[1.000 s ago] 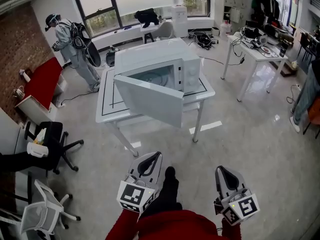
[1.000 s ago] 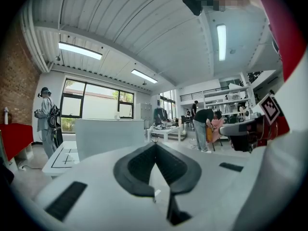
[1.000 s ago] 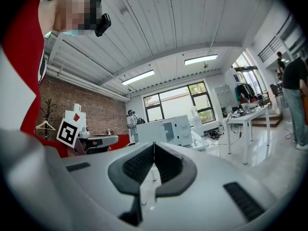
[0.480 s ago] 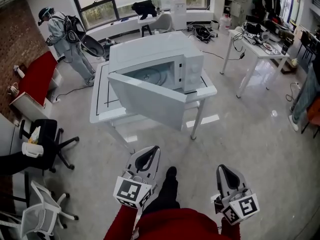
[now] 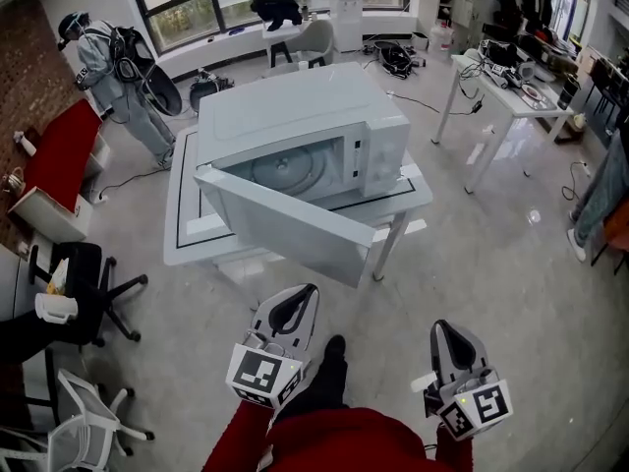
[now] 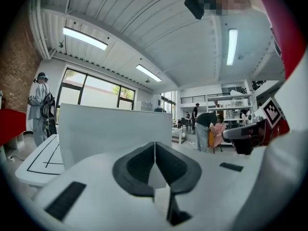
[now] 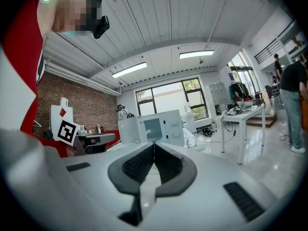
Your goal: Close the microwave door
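A white microwave (image 5: 295, 116) stands on a white table (image 5: 187, 234) ahead of me. Its door (image 5: 285, 226) hangs wide open, hinged at the left and swung out toward me past the table's front edge. My left gripper (image 5: 303, 295) is held low in front of the door, shut and empty, well short of it. In the left gripper view the door (image 6: 115, 129) fills the middle beyond the shut jaws (image 6: 154, 144). My right gripper (image 5: 441, 330) is also shut and empty, off to the right of the door. The right gripper view shows the microwave (image 7: 154, 126) far beyond its jaws (image 7: 154, 145).
A person in pale overalls (image 5: 108, 67) stands behind the table at the left. Office chairs (image 5: 88, 273) sit at the left, and a red sofa (image 5: 59, 160) lines the brick wall. A second white table (image 5: 501, 96) with clutter stands at the right. Another person (image 5: 604, 195) is at the right edge.
The microwave and its open door have grown larger and nearer in the head view as I step toward them. Both grippers stay low and shut.
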The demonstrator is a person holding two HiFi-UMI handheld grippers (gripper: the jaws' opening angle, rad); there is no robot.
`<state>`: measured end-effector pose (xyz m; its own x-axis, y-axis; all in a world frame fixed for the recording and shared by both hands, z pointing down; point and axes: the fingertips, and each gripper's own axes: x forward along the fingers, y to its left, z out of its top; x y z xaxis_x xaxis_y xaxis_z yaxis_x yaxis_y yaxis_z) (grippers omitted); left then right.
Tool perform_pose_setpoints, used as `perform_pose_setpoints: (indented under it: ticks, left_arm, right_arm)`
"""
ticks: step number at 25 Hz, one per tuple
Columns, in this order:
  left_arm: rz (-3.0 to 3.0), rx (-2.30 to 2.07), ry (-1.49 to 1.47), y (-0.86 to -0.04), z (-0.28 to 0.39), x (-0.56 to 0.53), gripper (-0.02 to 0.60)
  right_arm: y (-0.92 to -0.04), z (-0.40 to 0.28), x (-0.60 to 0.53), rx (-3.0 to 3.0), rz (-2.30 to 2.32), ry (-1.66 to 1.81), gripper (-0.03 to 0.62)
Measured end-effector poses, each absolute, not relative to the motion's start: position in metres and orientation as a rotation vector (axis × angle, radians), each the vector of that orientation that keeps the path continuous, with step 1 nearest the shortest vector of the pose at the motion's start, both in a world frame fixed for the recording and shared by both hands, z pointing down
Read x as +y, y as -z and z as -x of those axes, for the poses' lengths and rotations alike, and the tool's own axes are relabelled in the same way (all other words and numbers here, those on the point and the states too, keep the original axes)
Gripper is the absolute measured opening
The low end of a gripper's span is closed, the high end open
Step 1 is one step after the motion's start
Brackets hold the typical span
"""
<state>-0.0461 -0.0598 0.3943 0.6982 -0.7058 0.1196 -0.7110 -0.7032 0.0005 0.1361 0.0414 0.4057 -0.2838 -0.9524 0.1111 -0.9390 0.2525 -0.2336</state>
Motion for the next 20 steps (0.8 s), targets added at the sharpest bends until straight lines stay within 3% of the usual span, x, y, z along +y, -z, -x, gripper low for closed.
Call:
perform_pose_setpoints:
  ticks: [11,14,20]
  left_arm:
    - [-2.775,-1.232,-0.216,-0.402,0.052,-0.103,0.016]
    - [-2.776,-1.194,-0.235,-0.404,0.046,-0.110,0.067]
    - [-2.771,-1.129,-0.280,-0.410,0.038,-0.123,0.103]
  right_arm:
    - [-0.406,-0.133,-0.019,2.464,1.828,0.444,0.014]
    - [-0.404,-0.133,-0.031,2.468,1.829,0.446,0.014]
    - [-0.406,-0.134,-0.049,2.463,1.840,0.470,0.014]
